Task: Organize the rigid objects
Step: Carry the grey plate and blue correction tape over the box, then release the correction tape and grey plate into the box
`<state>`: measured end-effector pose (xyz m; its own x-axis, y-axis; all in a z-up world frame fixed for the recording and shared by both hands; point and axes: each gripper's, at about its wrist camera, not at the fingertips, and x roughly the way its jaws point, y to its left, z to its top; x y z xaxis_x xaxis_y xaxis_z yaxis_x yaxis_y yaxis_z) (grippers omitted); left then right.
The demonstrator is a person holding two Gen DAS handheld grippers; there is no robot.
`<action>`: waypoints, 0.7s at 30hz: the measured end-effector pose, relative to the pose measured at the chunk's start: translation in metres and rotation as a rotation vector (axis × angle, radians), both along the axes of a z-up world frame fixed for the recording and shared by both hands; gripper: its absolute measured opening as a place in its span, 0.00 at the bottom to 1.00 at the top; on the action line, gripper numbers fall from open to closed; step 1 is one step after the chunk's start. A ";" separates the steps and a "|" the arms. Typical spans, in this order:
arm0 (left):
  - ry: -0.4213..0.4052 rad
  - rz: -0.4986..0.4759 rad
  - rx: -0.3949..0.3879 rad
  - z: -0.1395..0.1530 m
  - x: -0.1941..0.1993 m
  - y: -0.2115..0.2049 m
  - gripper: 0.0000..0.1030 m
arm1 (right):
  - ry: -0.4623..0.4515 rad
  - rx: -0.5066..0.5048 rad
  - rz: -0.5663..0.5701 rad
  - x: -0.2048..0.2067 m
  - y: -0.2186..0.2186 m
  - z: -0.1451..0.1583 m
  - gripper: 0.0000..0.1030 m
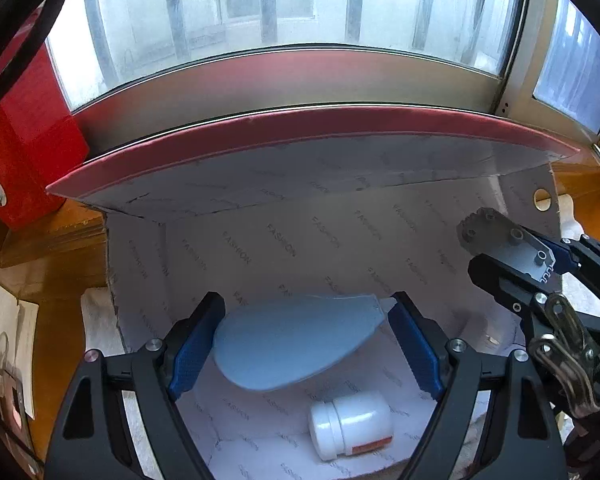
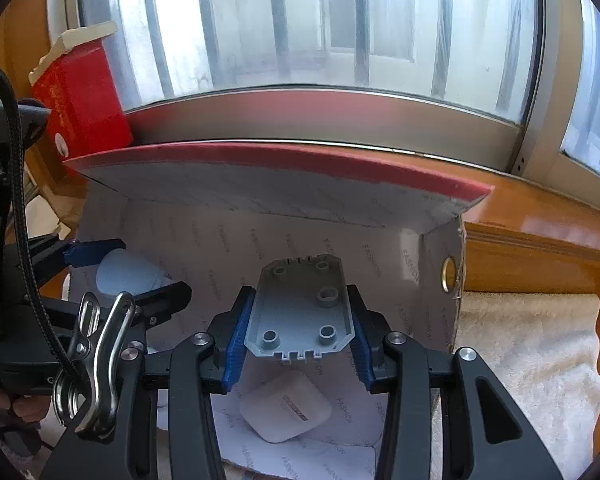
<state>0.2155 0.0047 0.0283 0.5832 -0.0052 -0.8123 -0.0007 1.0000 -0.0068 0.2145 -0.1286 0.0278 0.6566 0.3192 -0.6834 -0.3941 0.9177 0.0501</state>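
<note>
While both tools hang over it, the open cardboard box with a red rim and grey "FASHION"-printed lining (image 1: 284,216) serves as the collecting place, standing on an orange wooden sill below a barred window (image 1: 300,8), with a white towel (image 2: 528,352) just beside it. Two things already lie on its floor — a small white plastic bottle with a screw cap (image 1: 350,424), on its side, and a white rounded-square case with a dark strip (image 2: 286,410).

Two more appear to be on their way in. The left gripper (image 1: 304,338) clamps a pale blue teardrop-shaped plastic shell (image 1: 292,344) across its long axis, blue pads touching both ends, held above the box floor. The right gripper (image 2: 300,330) pinches a flat grey plastic plate with round bosses and notched ends (image 2: 300,308) by its long edges at a narrow spread, also above the lining.

My reading: the sorting is well advanced — two pieces placed, two carried and not yet released. Whether further loose objects wait outside the box cannot be told; a red carton (image 1: 24,136) stands at the window's left.
</note>
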 end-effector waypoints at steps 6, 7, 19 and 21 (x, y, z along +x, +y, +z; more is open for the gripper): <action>0.006 -0.008 -0.002 -0.007 0.007 -0.004 0.82 | 0.022 0.002 -0.012 0.010 -0.001 -0.010 0.43; 0.010 -0.008 -0.004 -0.008 0.008 -0.005 0.82 | 0.025 0.004 -0.015 0.012 0.000 -0.011 0.43; -0.010 -0.003 0.046 -0.013 0.009 -0.016 0.82 | -0.013 0.005 -0.032 0.010 0.001 -0.019 0.43; -0.006 -0.007 0.059 -0.015 0.009 -0.018 0.82 | -0.012 0.008 -0.034 0.009 0.001 -0.018 0.43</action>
